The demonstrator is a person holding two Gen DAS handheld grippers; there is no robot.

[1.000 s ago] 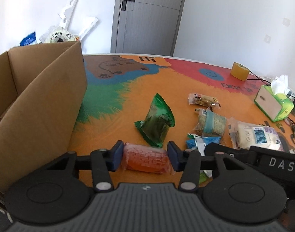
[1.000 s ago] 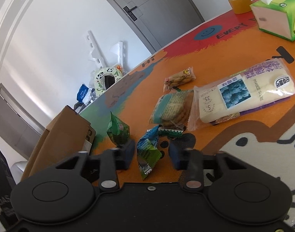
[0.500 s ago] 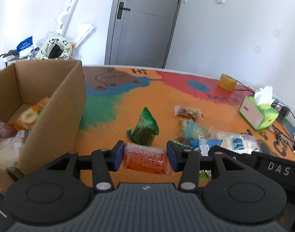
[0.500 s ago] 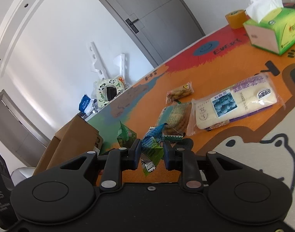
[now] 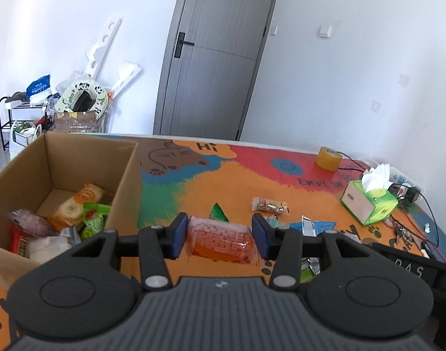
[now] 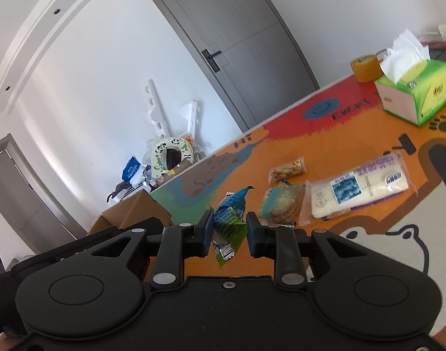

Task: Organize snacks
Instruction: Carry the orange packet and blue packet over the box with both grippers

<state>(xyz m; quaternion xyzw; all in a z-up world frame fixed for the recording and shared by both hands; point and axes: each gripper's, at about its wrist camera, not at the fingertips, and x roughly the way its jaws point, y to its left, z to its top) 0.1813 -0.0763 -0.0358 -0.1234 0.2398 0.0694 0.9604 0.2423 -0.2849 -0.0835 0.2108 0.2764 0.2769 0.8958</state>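
My left gripper [image 5: 220, 235] points forward and a little downward over the near edge of the colourful mat [image 5: 246, 175], its jaws pinching an orange snack packet [image 5: 221, 239] crosswise, one blue pad on each short end, the packet lifted clear of the mat. To its left, close by, stands the open cardboard box [image 5: 129, 181] with several wrapped snacks [image 5: 76, 207] lying in its bottom; only this view looks down into it. Farther out on the mat I see a small brown-filled packet [image 5: 269, 204], and at the far right a tape roll [image 5: 328, 158] and a green tissue box [image 5: 369, 204]. My right gripper [image 6: 230, 231] is rolled, so the mat slopes across its view, and its jaws stand close together, squeezing a crumpled blue-and-green wrapper [image 6: 230, 219] that sticks up above the pads and hangs below them, held off the mat. This view alone shows the long white bread pack [image 6: 360, 187] lying flat to the right, with a round-cracker pack [image 6: 284, 204] just left of it and touching it. From here the box is only a brown corner at the left, its inside hidden.
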